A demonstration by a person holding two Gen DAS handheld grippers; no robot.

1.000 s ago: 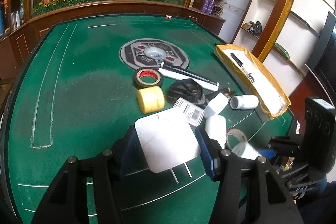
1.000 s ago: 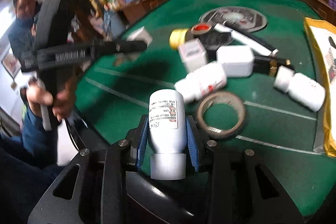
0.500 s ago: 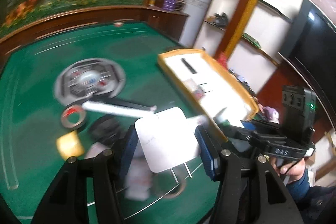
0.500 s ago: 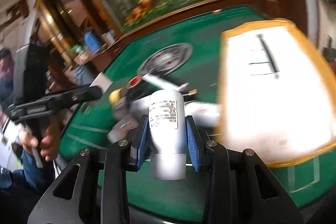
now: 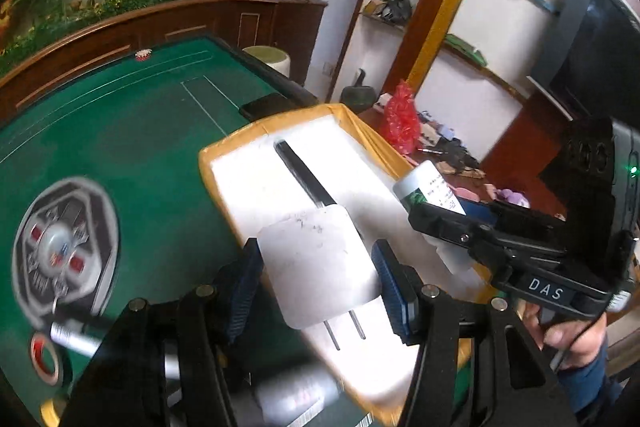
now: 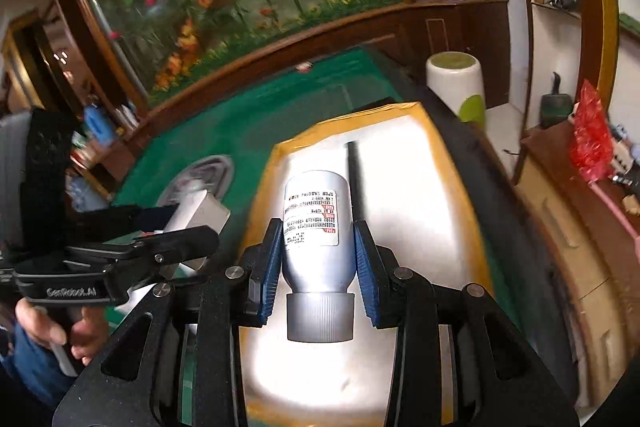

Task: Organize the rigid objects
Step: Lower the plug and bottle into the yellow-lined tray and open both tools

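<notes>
My left gripper [image 5: 318,273] is shut on a white plug adapter [image 5: 316,259] with two metal prongs, held above the near part of the yellow-rimmed white tray [image 5: 224,147]. My right gripper [image 6: 318,259] is shut on a white labelled bottle [image 6: 316,227], cap toward the camera, above the same tray [image 6: 272,167]. A black pen [image 5: 304,175] lies in the tray, also in the right wrist view [image 6: 352,167]. The right gripper with its bottle shows in the left wrist view [image 5: 432,191], over the tray's right side. The left gripper with the adapter shows in the right wrist view [image 6: 196,215], left of the tray.
The green table [image 5: 120,131] has a round grey emblem [image 5: 64,247]. A red-cored tape roll [image 5: 46,363] and a blurred white tube [image 5: 76,337] lie at lower left. A black phone [image 5: 266,105] lies beyond the tray. A white stool [image 6: 456,87] stands past the table edge.
Both grippers have swung right from the pile of objects to above the tray, each still holding its object. The pile has slid out to the lower left.
</notes>
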